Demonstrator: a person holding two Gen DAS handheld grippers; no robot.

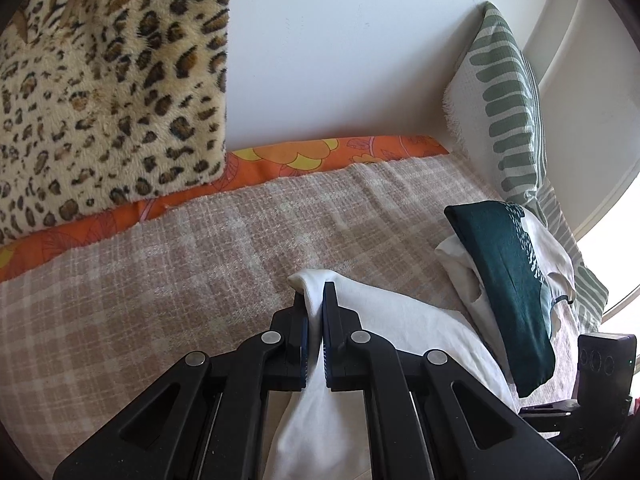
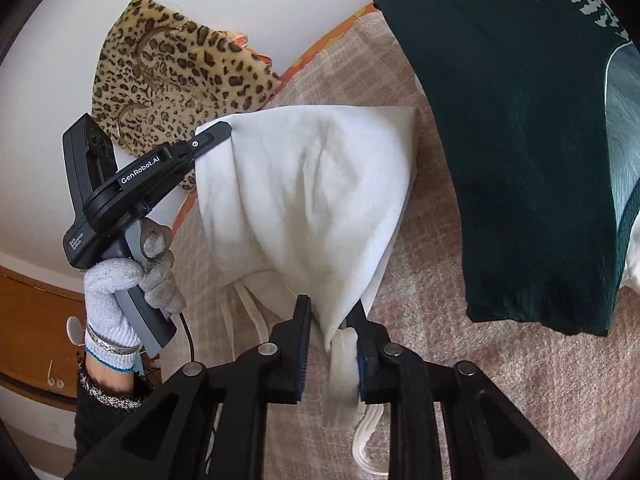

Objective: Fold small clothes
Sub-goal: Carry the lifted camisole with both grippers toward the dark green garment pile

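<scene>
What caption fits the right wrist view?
Left gripper pinches white cloth; right gripper open around its corner.

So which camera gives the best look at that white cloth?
The right wrist view: the white cloth hangs spread between both grippers there. The left wrist view shows only a bunched corner pinched in the left gripper, the rest trailing behind it.

"GenRobot.AI" stands in white letters on the black plastic left hand-held gripper (image 2: 212,136); small white print on its grip is too blurred to read.

Both wrist views look down, close, sharing the white cloth (image 1: 384,320).
</scene>
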